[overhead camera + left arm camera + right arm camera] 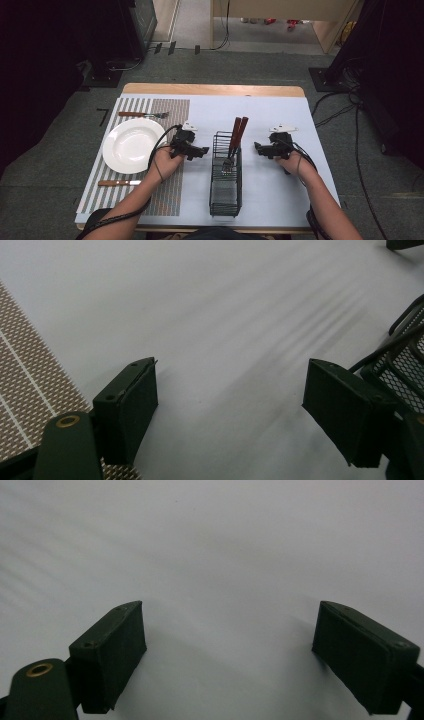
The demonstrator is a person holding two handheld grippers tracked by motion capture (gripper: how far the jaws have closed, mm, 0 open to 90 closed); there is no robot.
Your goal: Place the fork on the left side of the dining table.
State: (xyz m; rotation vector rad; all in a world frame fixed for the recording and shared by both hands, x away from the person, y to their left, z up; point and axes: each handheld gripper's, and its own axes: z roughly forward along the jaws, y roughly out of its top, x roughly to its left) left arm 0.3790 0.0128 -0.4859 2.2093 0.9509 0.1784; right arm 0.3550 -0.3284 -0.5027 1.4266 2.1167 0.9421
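So the left tool [200,151] sat just left of the black wire cutlery caddy [225,192], jaws wide apart with nothing between them. Its own camera looked through the gap at bare white table cover [215,315], with the corner of the caddy's mesh [407,367] creeping in at the right edge and a strip of the brown woven placemat [30,390] at the left. The right tool [260,148] mirrored it on the caddy's other side, jaws also standing open and empty over plain white surface [215,555].

Both tools pointed inward at the caddy, which to me read like a ready pose for pulling out what was left: two brown wooden-handled utensils [237,131] leaned up out of its far end, handles sticking high, which should make them easy to pinch.

Further left, the setting looked half done. A round white ceramic plate [131,145] sat on the striped placemat [170,107], a wooden-handled fork [142,115] lay beyond it and a wooden-handled knife [119,183] on the near side, both apart from the plate's rim. My guess is the left tool was closer to the placemat so it would do the fetching, while the right one stayed put to steady the caddy.
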